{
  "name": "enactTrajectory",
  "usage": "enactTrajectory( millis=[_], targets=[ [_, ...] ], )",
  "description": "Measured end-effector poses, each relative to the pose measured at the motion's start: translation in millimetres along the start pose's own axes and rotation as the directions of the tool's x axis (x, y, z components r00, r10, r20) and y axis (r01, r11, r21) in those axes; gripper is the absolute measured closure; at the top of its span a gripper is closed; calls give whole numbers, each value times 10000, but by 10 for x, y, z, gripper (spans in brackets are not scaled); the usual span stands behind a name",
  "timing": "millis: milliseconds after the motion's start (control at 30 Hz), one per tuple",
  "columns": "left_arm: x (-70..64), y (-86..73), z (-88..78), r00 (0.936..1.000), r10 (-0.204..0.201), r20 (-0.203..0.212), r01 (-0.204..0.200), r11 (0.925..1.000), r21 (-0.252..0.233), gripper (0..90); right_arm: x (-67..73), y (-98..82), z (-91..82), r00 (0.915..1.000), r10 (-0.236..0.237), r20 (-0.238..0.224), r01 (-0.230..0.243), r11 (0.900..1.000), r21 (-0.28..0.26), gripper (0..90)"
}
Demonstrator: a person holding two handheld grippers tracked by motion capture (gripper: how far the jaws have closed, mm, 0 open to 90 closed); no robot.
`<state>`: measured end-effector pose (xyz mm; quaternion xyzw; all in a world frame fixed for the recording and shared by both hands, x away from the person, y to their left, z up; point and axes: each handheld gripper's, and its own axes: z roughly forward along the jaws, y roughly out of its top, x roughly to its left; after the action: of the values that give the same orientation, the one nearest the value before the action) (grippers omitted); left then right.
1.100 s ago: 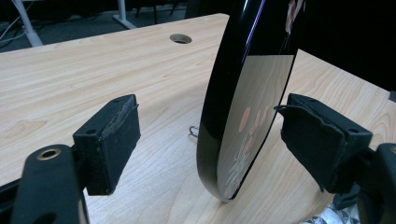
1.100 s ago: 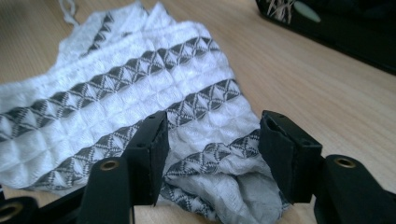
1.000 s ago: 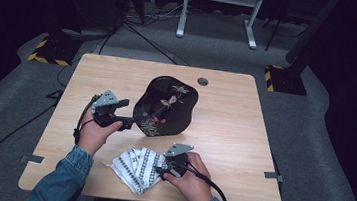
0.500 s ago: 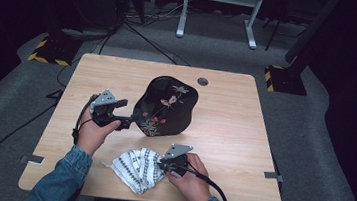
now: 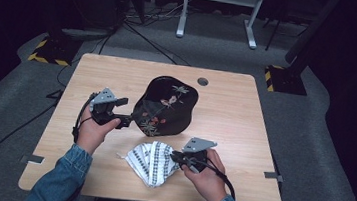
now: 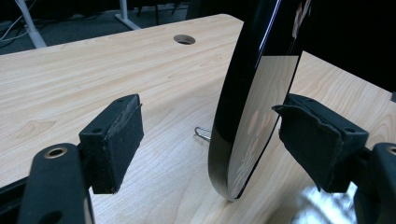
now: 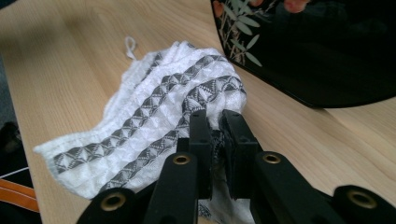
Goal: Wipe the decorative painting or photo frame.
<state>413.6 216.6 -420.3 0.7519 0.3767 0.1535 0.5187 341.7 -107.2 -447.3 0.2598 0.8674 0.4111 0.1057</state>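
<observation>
Now, high view: left tongs prop black lacquered tray on edge mid-tabletop | left gripper view: jaws wide, tray rim between, pads apart; stiff, slick, take it by the rim | right gripper view: right tongs just closed, pinching soft light cloth near front edge.

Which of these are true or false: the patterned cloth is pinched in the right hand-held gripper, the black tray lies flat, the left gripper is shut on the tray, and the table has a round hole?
1. The right hand-held gripper pinches the patterned cloth. True; its jaws have just closed on it.
2. The black tray lies flat. False: it stands tilted on its edge.
3. The left hand-held gripper is shut on the tray. False: its jaws stand apart, with the tray's rim between them.
4. The table has a round hole. True.
</observation>
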Motion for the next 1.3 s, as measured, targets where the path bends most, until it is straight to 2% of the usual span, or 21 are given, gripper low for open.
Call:
enactTrajectory(
  millis=[300, 333, 367, 500, 533, 667, 767, 900, 1033, 1067, 1100, 1167, 1200, 1300],
  targets=[
    [-14, 17, 24, 9999, 18, 109, -18, 10000, -15, 221, -106, 11, -362, 9991, 396, 165, -389, 9983, -424, 849],
    [-14, 17, 24, 9999, 18, 109, -18, 10000, -15, 221, -106, 11, -362, 9991, 396, 165, -389, 9983, -424, 849],
    [-16, 19, 27, 9999, 21, 133, -21, 10000, -19, 221, -126, 14, -447, 9986, 448, 271, -433, 9977, -530, 849],
    [-24, 32, 41, 9997, 126, 200, -125, 9999, -28, 220, -171, 9, -569, 9974, 564, 453, -530, 9959, -731, 849],
    [-25, 45, 49, 9995, 171, 248, -169, 9998, -64, 220, -205, -1, -649, 9961, 677, 567, -626, 9943, -864, 850],
    [-14, 65, 69, 9992, 252, 303, -250, 9997, -82, 220, -235, -11, -725, 9943, 787, 720, -714, 9925, -988, 849],
    [2, 81, 137, 9971, 541, 543, -545, 9985, 61, 207, -277, -34, -841, 9905, 1005, 944, -893, 9893, -1157, 849],
    [-1, 88, 198, 9964, 556, 647, -572, 9981, 225, 211, -301, -62, -908, 9868, 1136, 1151, -993, 9874, -1231, 849],
    [-1, 91, 276, 9945, 536, 902, -571, 9977, 367, 271, -344, -115, -983, 9804, 1354, 1434, -1172, 9848, -1284, 849],
    [12, 92, 293, 9934, 639, 954, -676, 9971, 359, 271, -344, -115, -983, 9804, 1354, 1434, -1172, 9848, -1284, 849],
    [12, 88, 309, 9927, 546, 1071, -591, 9975, 387, 303, -355, -126, -997, 9788, 1401, 1496, -1207, 9840, -1314, 849],
    [41, 87, 349, 9887, 599, 1377, -667, 9968, 449, 387, -373, -155, -1039, 9750, 1501, 1638, -1292, 9829, -1315, 849],
    [41, 87, 349, 9887, 599, 1377, -667, 9968, 449, 434, -373, -155, -1039, 9750, 1501, 1638, -1292, 9829, -1315, 849],
    [53, 86, 379, 9856, 462, 1628, -554, 9971, 528, 465, -388, -178, -1073, 9717, 1604, 1734, -1376, 9810, -1366, 849]
  ],
)
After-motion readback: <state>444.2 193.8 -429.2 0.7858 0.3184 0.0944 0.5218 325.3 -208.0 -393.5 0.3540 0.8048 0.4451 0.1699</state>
